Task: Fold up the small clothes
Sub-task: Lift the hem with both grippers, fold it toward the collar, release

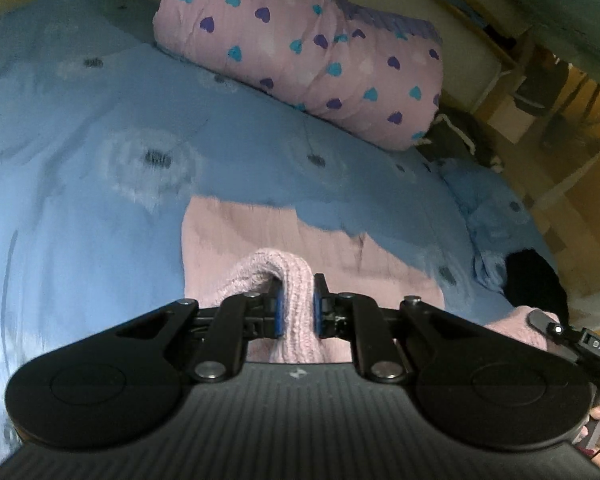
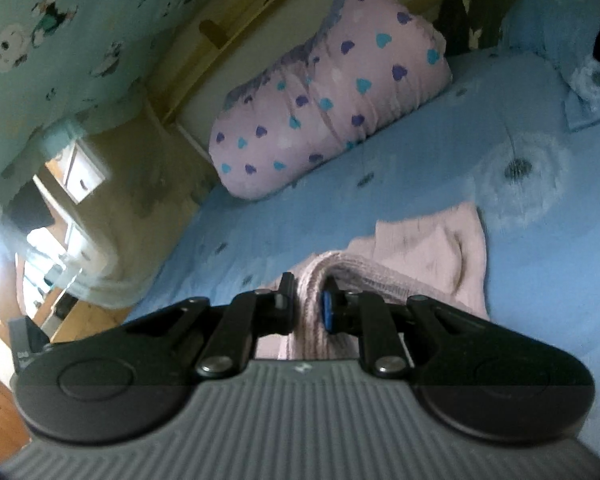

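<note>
A small pink knitted garment (image 1: 260, 236) lies on the blue bedspread (image 1: 80, 200). My left gripper (image 1: 296, 304) is shut on a bunched fold of its near edge, lifted off the bed. The rest of the garment spreads flat ahead of the fingers. In the right wrist view the same pink garment (image 2: 432, 240) lies on the bedspread (image 2: 500, 128), and my right gripper (image 2: 310, 300) is shut on another bunched part of its near edge. The other gripper's tip (image 1: 556, 330) shows at the right of the left wrist view, beside the garment.
A rolled pink quilt with hearts (image 1: 320, 52) lies across the far side of the bed (image 2: 332, 104). A blue pillow (image 2: 560, 20) and dark clothing (image 1: 536, 280) sit near the bed's edge. A wooden floor and furniture (image 2: 80, 172) lie beyond.
</note>
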